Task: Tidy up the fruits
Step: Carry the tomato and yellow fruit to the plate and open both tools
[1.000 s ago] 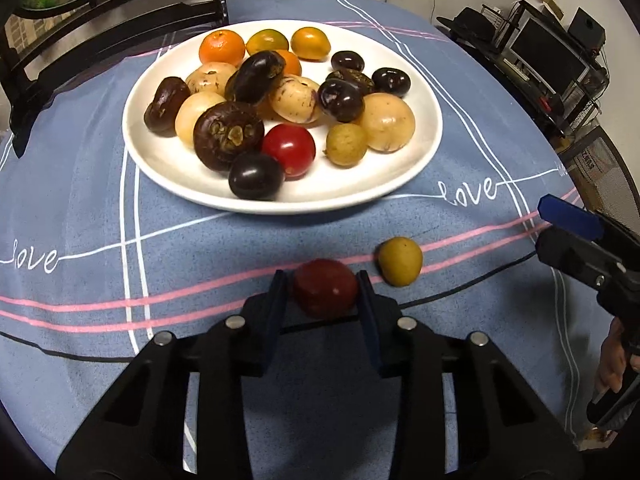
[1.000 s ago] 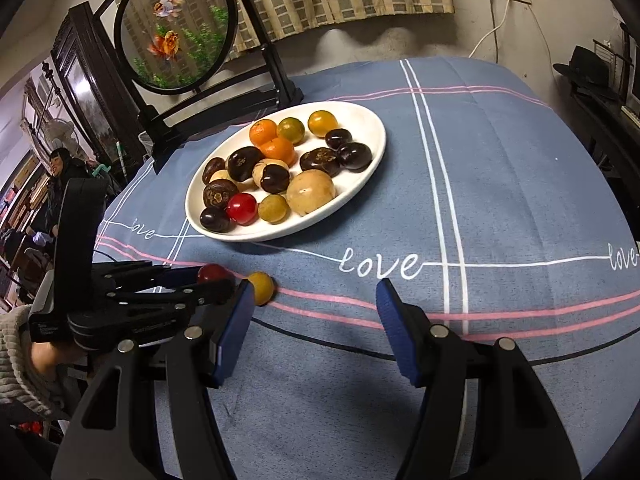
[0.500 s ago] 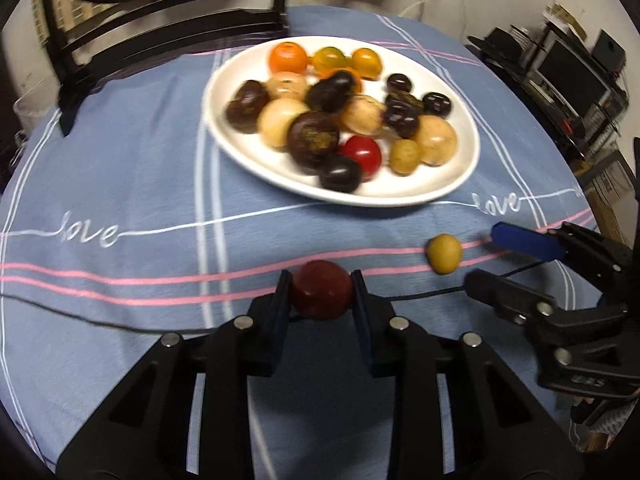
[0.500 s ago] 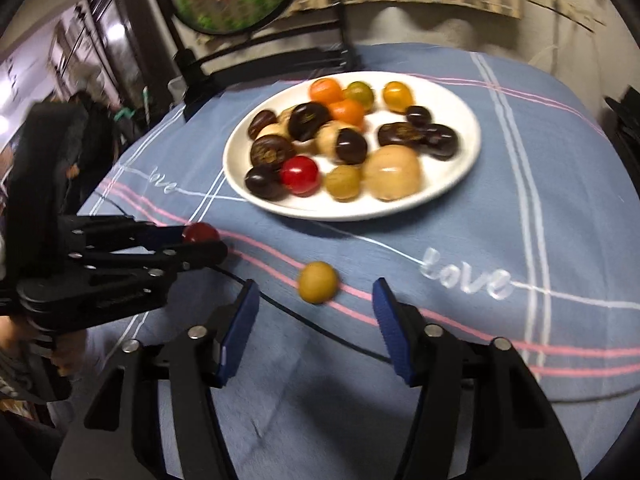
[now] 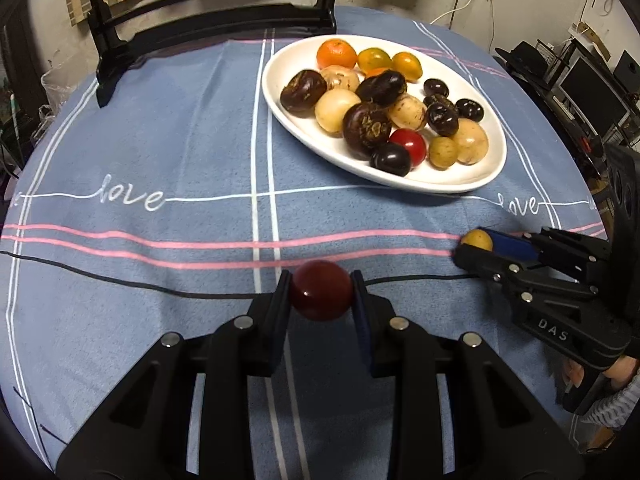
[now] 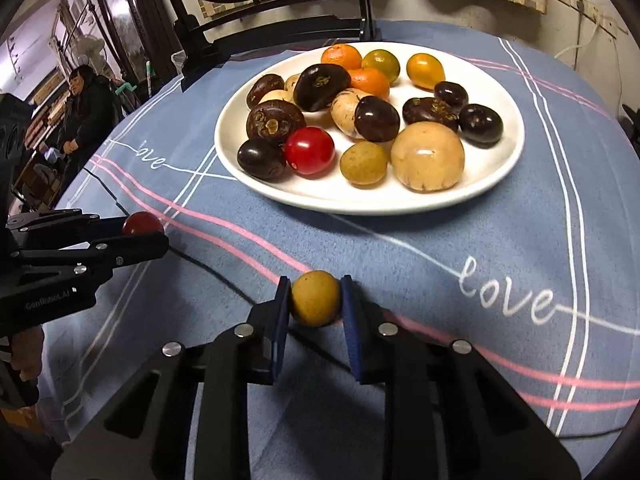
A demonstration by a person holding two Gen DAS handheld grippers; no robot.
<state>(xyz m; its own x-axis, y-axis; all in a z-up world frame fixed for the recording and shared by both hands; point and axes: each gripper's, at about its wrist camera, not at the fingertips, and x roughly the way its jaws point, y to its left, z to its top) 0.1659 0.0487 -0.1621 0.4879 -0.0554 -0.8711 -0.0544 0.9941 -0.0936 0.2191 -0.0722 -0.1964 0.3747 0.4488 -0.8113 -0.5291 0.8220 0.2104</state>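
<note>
Blue tablecloth (image 5: 160, 152) with white and pink stripes and "love" script covers the round table under both tools. Black chair frame (image 5: 208, 20) at the far edge, ahead and left of the left gripper. White oval plate (image 5: 460, 184) sits ahead of both tools: up and right of the left gripper, straight ahead and a bit right of the right gripper, well apart from either. Plate holds a heap of fruit: dark brown chestnut-like ones, pale tan round ones, two oranges at the far side, yellow-green tomatoes, small black ones, one bright red cherry tomato (image 6: 310, 150) on the near side next to a small yellow-brown fruit. Left gripper (image 5: 321, 294) is clamped on a dark red tomato (image 5: 321, 290), pads pressing both sides, fruit at the fingertips over the cloth near the pink stripes; can't tell whether it's touching the cloth or lifted. Right gripper (image 6: 315, 300) is pinching a small yellow fruit (image 6: 315, 298), pads against both sides, right on the pink stripe, plate side of the black cord (image 5: 120, 280) running across the cloth. From the left wrist camera, the right gripper lies to the right with the yellow fruit at its tip; person's hand (image 5: 616, 372) and a grey knit sleeve (image 5: 618, 404) at its handle.
</note>
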